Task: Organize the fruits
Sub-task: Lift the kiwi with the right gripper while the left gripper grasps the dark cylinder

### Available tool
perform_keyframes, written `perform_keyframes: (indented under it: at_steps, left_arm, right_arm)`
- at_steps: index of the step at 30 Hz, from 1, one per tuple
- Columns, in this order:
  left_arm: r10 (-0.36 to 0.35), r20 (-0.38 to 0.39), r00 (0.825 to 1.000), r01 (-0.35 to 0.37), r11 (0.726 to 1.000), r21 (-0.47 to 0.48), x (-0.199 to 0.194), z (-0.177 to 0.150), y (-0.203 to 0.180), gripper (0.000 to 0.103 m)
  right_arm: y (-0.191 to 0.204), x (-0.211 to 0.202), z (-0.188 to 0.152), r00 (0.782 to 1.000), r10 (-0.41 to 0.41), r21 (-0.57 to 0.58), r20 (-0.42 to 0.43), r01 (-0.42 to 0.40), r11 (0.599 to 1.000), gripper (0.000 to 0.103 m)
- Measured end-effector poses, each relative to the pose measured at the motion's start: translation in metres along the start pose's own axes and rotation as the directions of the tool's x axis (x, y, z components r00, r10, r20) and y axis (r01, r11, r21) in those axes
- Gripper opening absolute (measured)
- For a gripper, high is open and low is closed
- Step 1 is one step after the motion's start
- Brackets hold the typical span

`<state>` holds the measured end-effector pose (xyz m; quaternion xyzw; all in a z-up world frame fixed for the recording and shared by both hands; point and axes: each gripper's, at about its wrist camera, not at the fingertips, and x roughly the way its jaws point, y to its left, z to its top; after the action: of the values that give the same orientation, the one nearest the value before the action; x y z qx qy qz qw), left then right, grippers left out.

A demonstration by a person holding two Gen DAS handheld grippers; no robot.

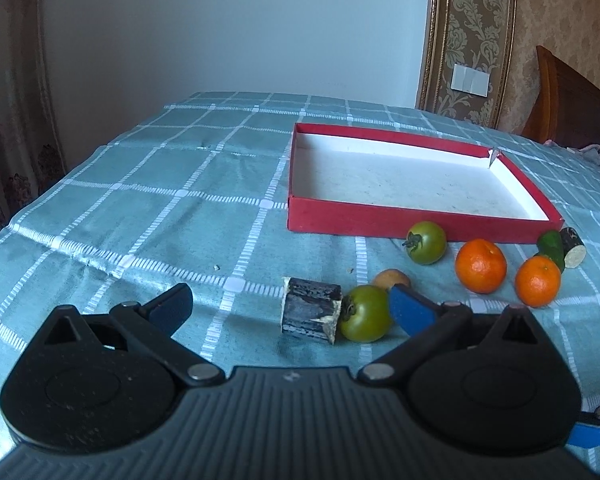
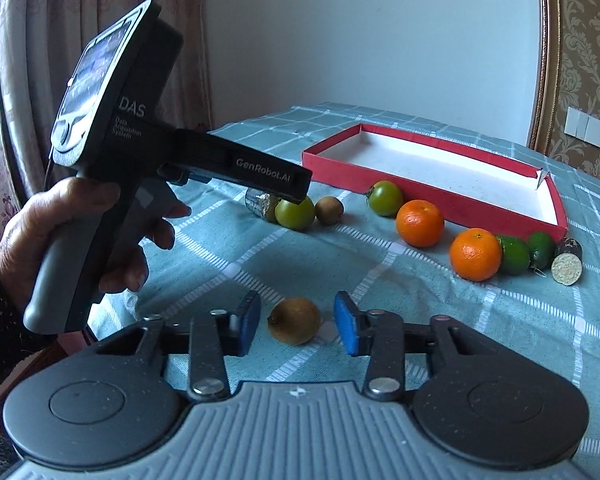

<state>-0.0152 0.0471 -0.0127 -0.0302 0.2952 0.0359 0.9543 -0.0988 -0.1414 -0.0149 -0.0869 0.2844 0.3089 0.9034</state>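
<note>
the right claw (image 2: 297, 324) stands only narrowly open, with a small brown fuzzy kiwi (image 2: 294, 326) between its blue pads (image 2: 346, 330). a thin gap shows on each side, so the pads do not press on it. this kiwi lies on the tabletop (image 2: 480, 340), which a teal checked cloth covers, on the near side and well apart from the shallow red cardboard tray with white inside (image 2: 432, 196). the tray stands toward the far right corner.

the left claw (image 1: 292, 308), held by the person's left hand (image 2: 72, 232), is wide open and grips nothing. a green round tomato (image 1: 364, 314) lies just beside its right pad and touches a dark short piece of wood (image 1: 310, 312).

along the near wall of the tray lie a second green tomato (image 1: 426, 242) and two orange mandarins (image 1: 480, 266), all on the cloth.
</note>
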Motion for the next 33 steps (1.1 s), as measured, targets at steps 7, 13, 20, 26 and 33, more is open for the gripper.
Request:
perform_keyframes:
  at_steps: [7, 13, 20, 26, 33]
  left_arm:
    - [-0.014, 0.001, 1.0, 0.014, 1.0, 0.004, 0.001, -0.002, -0.001, 0.103]
    - [-0.025, 0.01, 1.0, 0.024, 0.999, 0.035, 0.0, -0.006, -0.006, 0.103]
    - [-0.02, 0.031, 0.999, 0.018, 0.998, 0.058, 0.005, -0.006, -0.003, 0.103]
    - [-0.033, 0.078, 0.996, 0.025, 0.994, 0.105, 0.0, -0.011, -0.006, 0.103]
    - [-0.095, 0.071, 0.993, 0.079, 0.976, 0.201, -0.001, -0.013, 0.01, 0.102]
  right_arm:
    - [0.008, 0.007, -0.005, 1.0, -0.029, -0.038, -0.011, 0.029, 0.999, 0.029]
    - [0.006, 0.003, -0.005, 0.998, -0.068, -0.027, 0.018, 0.068, 0.997, 0.029]
    - [-0.016, -0.002, -0.004, 0.992, -0.12, 0.046, 0.037, 0.118, 0.992, 0.029]
    - [-0.027, -0.008, -0.004, 0.987, -0.149, 0.078, 0.052, 0.144, 0.986, 0.029]
    - [-0.034, -0.011, -0.002, 0.986, -0.152, 0.088, 0.067, 0.146, 0.985, 0.029]
